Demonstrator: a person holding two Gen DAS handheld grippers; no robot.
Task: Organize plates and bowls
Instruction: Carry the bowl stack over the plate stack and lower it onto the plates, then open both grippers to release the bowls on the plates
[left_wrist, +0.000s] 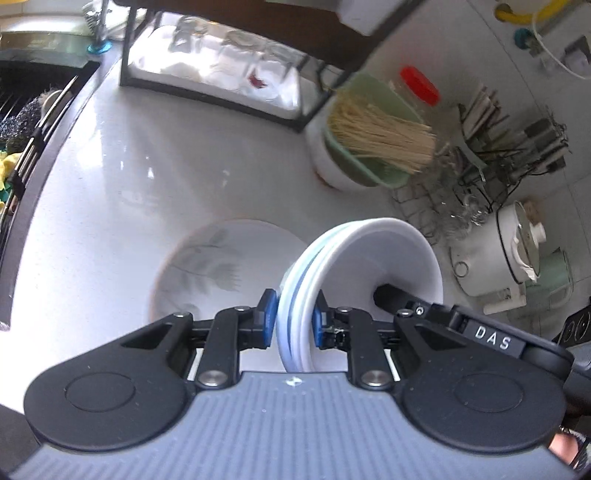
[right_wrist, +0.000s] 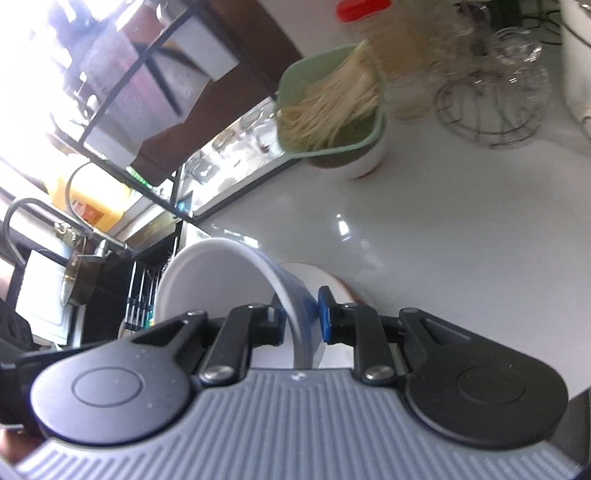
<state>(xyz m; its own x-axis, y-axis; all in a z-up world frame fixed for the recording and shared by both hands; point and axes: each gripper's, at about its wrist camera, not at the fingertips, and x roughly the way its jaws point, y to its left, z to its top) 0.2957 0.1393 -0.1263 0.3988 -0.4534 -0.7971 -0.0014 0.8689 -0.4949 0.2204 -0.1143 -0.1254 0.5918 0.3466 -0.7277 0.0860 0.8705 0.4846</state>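
Observation:
My left gripper (left_wrist: 294, 320) is shut on the rims of a small stack of white bowls with blue stripes (left_wrist: 369, 254), held on edge above the counter. Behind it a white plate with a grey leaf print (left_wrist: 207, 269) lies flat on the white counter (left_wrist: 147, 166). The other gripper's black finger shows inside the bowl. In the right wrist view my right gripper (right_wrist: 301, 317) is shut on the wall of a white bowl with a blue outside (right_wrist: 221, 277), tilted with its opening to the left. A white dish (right_wrist: 325, 280) lies just behind it.
A green strainer of dry noodles (left_wrist: 373, 136) sits in a white bowl at the back. A black-framed rack with glasses (left_wrist: 221, 70) stands behind. A wire stand with glassware (left_wrist: 461, 192), a white pot (left_wrist: 513, 243) and a red-lidded jar (left_wrist: 419, 85) stand right. The sink (left_wrist: 26, 122) is left.

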